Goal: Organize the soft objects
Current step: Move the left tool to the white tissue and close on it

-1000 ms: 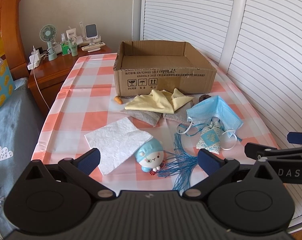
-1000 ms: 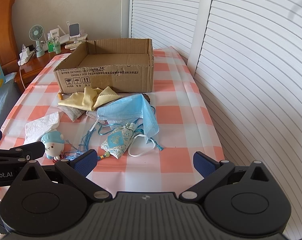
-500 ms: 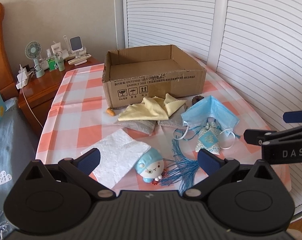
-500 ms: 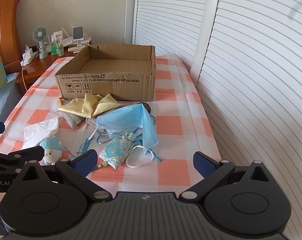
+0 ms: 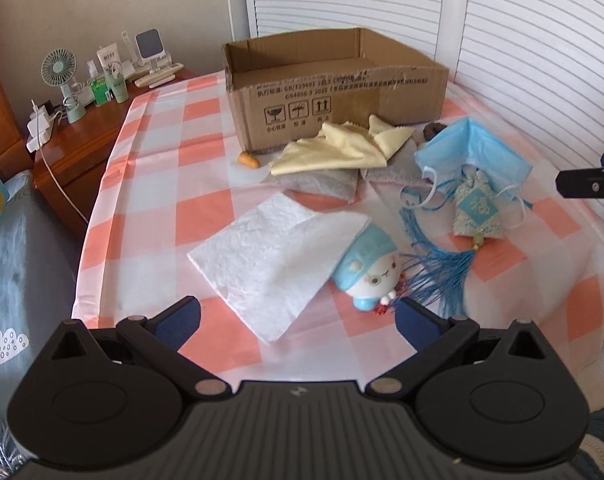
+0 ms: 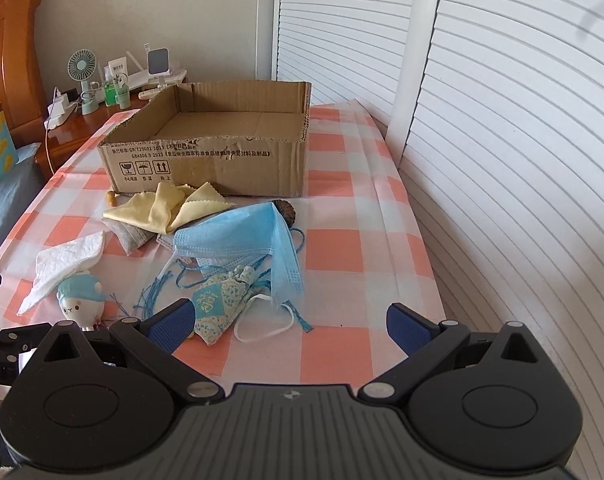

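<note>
An empty cardboard box [image 5: 334,92] [image 6: 221,136] stands at the back of the checked table. In front of it lie a yellow cloth [image 5: 342,148] [image 6: 165,208], grey pouches [image 5: 322,184], a blue face mask [image 5: 470,152] [image 6: 241,236], a patterned sachet [image 5: 478,212] [image 6: 217,300] with a blue tassel [image 5: 442,276], a white tissue [image 5: 269,256] [image 6: 65,260] and a small blue-capped plush toy [image 5: 370,272] [image 6: 79,300]. My left gripper [image 5: 297,320] is open just before the tissue and toy. My right gripper [image 6: 287,322] is open near the sachet, holding nothing.
A wooden nightstand [image 5: 73,148] at the left carries a small fan [image 5: 61,76], bottles and a charger. A bed with blue bedding [image 5: 17,280] lies left of the table. White louvred doors [image 6: 502,120] run along the right. A small orange piece [image 5: 249,160] lies by the box.
Both grippers have moved forward over the table edge, closer to the soft things. The objects themselves have not moved. Both stay open.
</note>
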Motion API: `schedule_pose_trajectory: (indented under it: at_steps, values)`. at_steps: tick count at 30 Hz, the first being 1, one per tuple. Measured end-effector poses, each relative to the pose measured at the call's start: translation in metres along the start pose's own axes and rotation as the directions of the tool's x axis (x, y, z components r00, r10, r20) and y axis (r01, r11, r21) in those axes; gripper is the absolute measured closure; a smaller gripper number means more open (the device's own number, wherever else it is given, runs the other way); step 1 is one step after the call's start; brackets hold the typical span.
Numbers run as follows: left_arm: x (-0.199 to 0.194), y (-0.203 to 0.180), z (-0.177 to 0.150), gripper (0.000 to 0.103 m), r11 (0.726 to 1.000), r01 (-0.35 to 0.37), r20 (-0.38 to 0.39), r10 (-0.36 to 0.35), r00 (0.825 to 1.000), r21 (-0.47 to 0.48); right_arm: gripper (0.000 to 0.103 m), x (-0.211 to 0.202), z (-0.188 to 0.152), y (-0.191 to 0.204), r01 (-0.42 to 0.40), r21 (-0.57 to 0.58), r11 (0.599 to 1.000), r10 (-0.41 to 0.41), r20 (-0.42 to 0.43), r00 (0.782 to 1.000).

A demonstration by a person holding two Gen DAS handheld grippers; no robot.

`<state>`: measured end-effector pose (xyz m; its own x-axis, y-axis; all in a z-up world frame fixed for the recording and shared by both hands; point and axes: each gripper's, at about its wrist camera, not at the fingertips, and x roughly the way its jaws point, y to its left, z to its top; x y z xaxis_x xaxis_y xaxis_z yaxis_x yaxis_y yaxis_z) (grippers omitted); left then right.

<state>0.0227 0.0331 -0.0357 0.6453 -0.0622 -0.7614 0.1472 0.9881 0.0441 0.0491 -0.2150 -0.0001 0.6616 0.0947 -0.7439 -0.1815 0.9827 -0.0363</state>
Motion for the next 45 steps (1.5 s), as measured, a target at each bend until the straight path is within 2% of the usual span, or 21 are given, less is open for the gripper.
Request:
schedule_pose_trajectory:
  at_steps: [7, 12, 14, 16, 19, 23, 29, 32, 36, 40, 45]
  values:
    - [0.028, 0.019, -0.017, 0.0, 0.999, -0.005, -0.079, 0.003, 0.997, -0.036, 0.0, 0.016, -0.009, 0.0, -0.023, -0.039, 0.999, 0.022, -0.032, 0.999]
    - [0.037, 0.027, -0.023, 0.0, 0.998, 0.024, -0.087, -0.029, 0.996, -0.055, 0.0, 0.025, -0.013, -0.001, -0.059, -0.056, 0.997, 0.056, -0.043, 0.998]
    - [0.038, 0.031, -0.025, 0.0, 0.996, 0.045, -0.076, -0.051, 0.996, -0.077, 0.0, 0.029, -0.015, -0.001, -0.078, -0.062, 0.995, 0.075, -0.044, 0.996]
    - [0.04, 0.032, -0.025, 0.0, 0.997, 0.037, -0.055, -0.041, 0.998, -0.074, 0.0, 0.034, -0.017, 0.0, -0.089, -0.07, 0.994, 0.086, -0.052, 0.995]
    - [0.041, 0.033, -0.024, 0.0, 0.998, 0.048, -0.045, -0.05, 0.998, -0.051, 0.0, 0.042, -0.022, 0.001, -0.102, -0.076, 0.992, 0.097, -0.068, 0.993]
    - [0.042, 0.038, -0.02, 0.0, 0.997, 0.074, -0.069, -0.075, 0.995, -0.023, 0.0, 0.048, -0.028, 0.005, -0.113, -0.092, 0.989, 0.106, -0.075, 0.992]
    - [0.041, 0.047, -0.028, 0.0, 0.993, 0.115, -0.026, -0.115, 0.993, 0.028, 0.0, 0.056, -0.035, 0.005, -0.125, -0.083, 0.989, 0.117, -0.091, 0.989]
    - [0.042, 0.05, -0.021, 0.001, 0.992, 0.114, -0.058, -0.112, 0.992, 0.043, 0.0, 0.055, -0.035, 0.002, -0.13, -0.073, 0.989, 0.124, -0.088, 0.988]
    - [0.034, 0.048, -0.013, 0.001, 0.986, 0.105, -0.058, -0.098, 0.993, 0.131, 0.0, 0.056, -0.034, 0.0, -0.129, -0.064, 0.99, 0.124, -0.086, 0.989]
    - [0.028, 0.05, 0.002, 0.001, 0.973, 0.127, -0.037, -0.122, 0.992, 0.191, 0.0, 0.057, -0.035, 0.001, -0.129, -0.07, 0.989, 0.123, -0.085, 0.989]
    - [0.039, 0.052, 0.018, 0.002, 0.958, 0.155, -0.034, -0.151, 0.988, 0.243, 0.0, 0.055, -0.035, 0.002, -0.127, -0.07, 0.989, 0.121, -0.086, 0.989]
